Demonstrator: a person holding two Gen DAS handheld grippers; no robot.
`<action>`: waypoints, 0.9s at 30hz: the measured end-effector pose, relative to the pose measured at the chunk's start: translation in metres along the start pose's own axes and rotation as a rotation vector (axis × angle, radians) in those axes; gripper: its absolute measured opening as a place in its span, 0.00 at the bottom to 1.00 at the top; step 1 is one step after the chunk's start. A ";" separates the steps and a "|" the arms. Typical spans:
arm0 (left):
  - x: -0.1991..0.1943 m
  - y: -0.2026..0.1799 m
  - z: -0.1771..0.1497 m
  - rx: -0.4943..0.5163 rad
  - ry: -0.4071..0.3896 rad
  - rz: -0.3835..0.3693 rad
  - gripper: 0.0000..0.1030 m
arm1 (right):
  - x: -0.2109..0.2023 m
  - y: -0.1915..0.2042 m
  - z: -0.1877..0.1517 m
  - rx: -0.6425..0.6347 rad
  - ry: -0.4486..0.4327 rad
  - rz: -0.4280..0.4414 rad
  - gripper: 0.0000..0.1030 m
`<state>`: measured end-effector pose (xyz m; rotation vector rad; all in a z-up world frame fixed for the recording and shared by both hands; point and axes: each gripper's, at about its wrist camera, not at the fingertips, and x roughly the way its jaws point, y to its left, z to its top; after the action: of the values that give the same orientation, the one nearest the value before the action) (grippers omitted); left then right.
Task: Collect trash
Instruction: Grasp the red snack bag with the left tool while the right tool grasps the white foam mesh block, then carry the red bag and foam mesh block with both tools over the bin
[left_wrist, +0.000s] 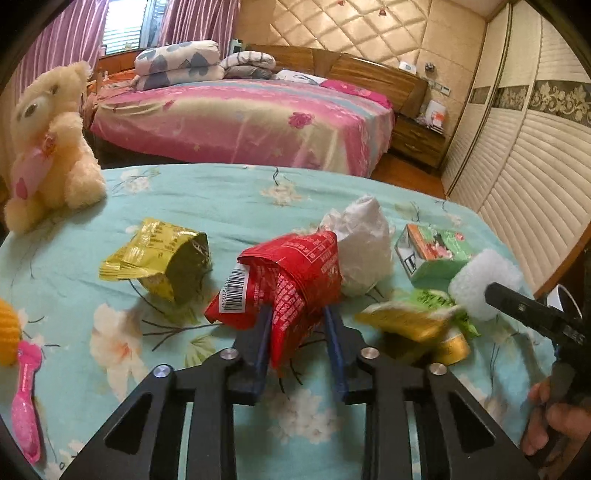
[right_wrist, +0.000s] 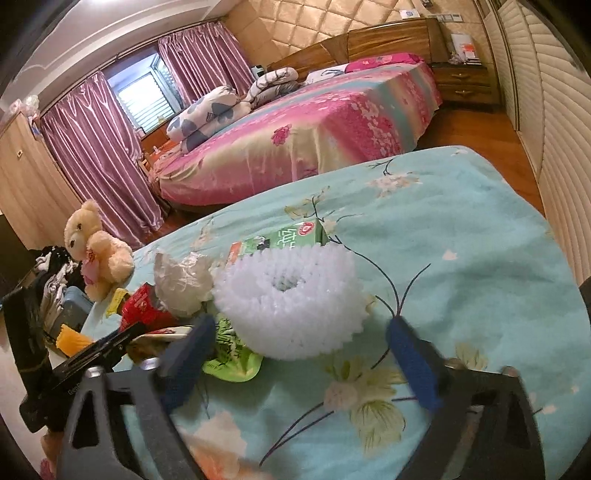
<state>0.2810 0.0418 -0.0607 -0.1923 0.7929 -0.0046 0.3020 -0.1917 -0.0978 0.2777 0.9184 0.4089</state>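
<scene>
The red wrapper (left_wrist: 291, 284) is pinched near its low end between the narrowed jaws of the left gripper (left_wrist: 299, 314), probably so the crumpled foil can be lifted clear of the floral cloth (left_wrist: 221, 206); its long axis is seen running from that near end up and away, barcode to the left. The right gripper (right_wrist: 301, 336) is held with jaws apart astride the white fluffy ring (right_wrist: 288, 299), pads not yet touching, hole facing up; farther off the white bag (left_wrist: 364, 247), green carton (left_wrist: 436, 251) and, left, the yellow wrapper (left_wrist: 162, 262) are left lying
</scene>
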 end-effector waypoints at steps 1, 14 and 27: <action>0.000 0.000 0.000 0.005 -0.003 -0.008 0.07 | 0.001 -0.001 -0.001 0.004 0.007 0.007 0.57; -0.047 -0.003 -0.016 -0.002 -0.084 -0.048 0.02 | -0.034 -0.008 -0.014 0.015 -0.028 0.032 0.29; -0.070 -0.060 -0.038 0.068 -0.055 -0.198 0.02 | -0.084 -0.033 -0.032 0.049 -0.072 -0.003 0.29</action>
<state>0.2089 -0.0182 -0.0270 -0.2055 0.7152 -0.2120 0.2378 -0.2577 -0.0703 0.3340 0.8589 0.3715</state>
